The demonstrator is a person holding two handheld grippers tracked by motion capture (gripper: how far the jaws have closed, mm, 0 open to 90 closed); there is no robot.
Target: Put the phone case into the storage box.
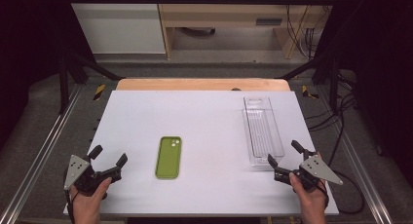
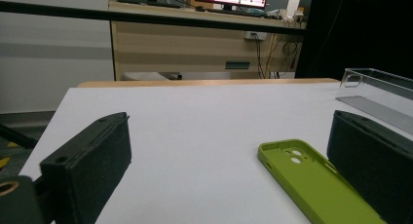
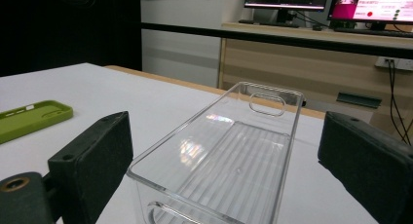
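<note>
A green phone case lies flat on the white table, camera cut-out facing away from me. A long clear plastic bin stands empty at the right side. My left gripper rests open at the near left, with the green phone case just ahead and right of its jaws. My right gripper is open at the near right, its jaws spread just short of the near end of the clear bin. In the right gripper view the phone case shows far to the left.
A wooden strip borders the table's far edge. Metal rails run down both sides, with cables on the floor at the right. A desk with monitors stands beyond the table.
</note>
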